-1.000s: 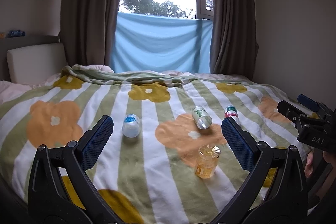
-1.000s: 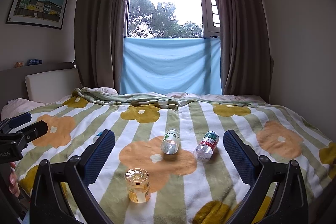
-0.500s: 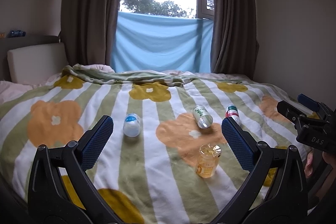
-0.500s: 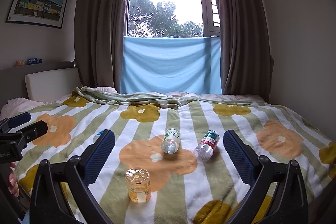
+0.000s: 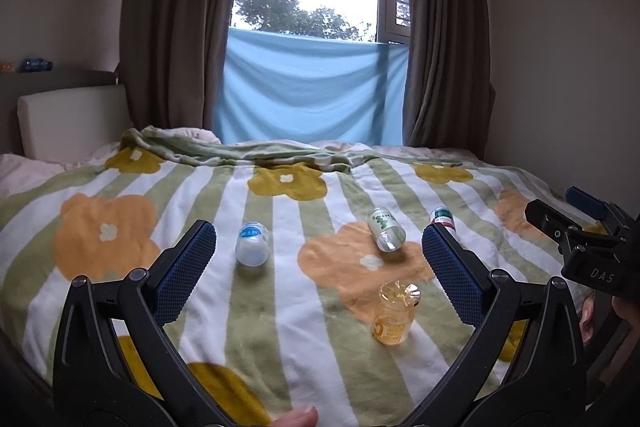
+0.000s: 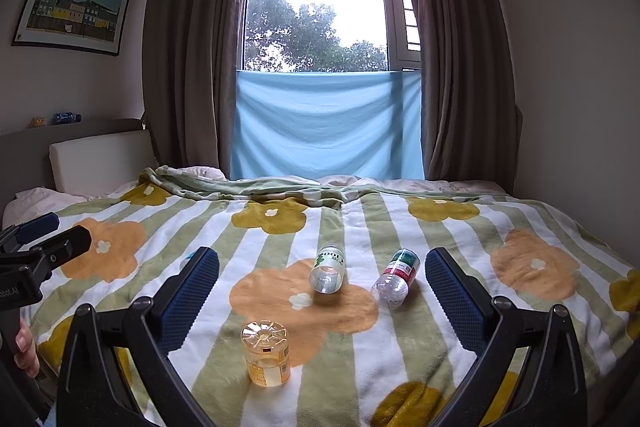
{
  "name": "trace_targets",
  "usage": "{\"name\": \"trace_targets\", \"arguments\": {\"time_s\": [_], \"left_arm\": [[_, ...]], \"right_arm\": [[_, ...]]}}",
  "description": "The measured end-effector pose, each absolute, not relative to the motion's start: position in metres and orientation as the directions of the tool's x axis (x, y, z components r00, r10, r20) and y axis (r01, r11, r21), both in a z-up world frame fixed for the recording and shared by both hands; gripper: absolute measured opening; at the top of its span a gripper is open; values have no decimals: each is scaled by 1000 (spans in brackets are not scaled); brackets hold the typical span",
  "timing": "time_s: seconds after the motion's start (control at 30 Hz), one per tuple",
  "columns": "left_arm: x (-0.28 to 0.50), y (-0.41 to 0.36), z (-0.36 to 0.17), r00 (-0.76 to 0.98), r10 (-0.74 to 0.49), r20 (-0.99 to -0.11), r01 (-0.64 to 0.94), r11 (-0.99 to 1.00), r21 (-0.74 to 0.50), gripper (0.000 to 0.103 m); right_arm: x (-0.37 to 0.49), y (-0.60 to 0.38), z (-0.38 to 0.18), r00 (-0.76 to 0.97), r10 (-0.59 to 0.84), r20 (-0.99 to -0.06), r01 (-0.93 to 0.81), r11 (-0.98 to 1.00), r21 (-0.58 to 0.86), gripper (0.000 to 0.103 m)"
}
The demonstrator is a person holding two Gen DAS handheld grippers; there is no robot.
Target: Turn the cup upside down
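Observation:
Several cut-bottle cups rest on a flowered blanket. An amber cup stands with its base up; it also shows in the right wrist view. A green-label cup and a red-label cup lie on their sides. A blue-label cup lies tipped at the left. My left gripper is open and empty, short of the cups. My right gripper is open and empty, above the near edge of the bed.
The bed fills the room up to the right wall. A headboard cushion stands at the left. Curtains and a blue cloth hang at the window behind. Each gripper shows at the edge of the other's view.
The left wrist view has shifted very slightly; the cups sit a touch further right in it. The cups have not moved on the blanket. Both grippers stay open.

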State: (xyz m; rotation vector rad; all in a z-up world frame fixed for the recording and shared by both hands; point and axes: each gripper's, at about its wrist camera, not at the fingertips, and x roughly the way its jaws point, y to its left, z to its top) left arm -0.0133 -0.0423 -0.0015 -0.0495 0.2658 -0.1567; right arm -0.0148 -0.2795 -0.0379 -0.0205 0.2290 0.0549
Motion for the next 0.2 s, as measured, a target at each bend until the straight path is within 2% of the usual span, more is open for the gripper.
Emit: {"name": "trace_targets", "arguments": {"time_s": [0.2], "left_arm": [[-17, -43, 0, 964, -119, -238, 113, 993, -37, 103]], "right_arm": [[-14, -278, -38, 972, 52, -229, -57, 998, -16, 103]]}}
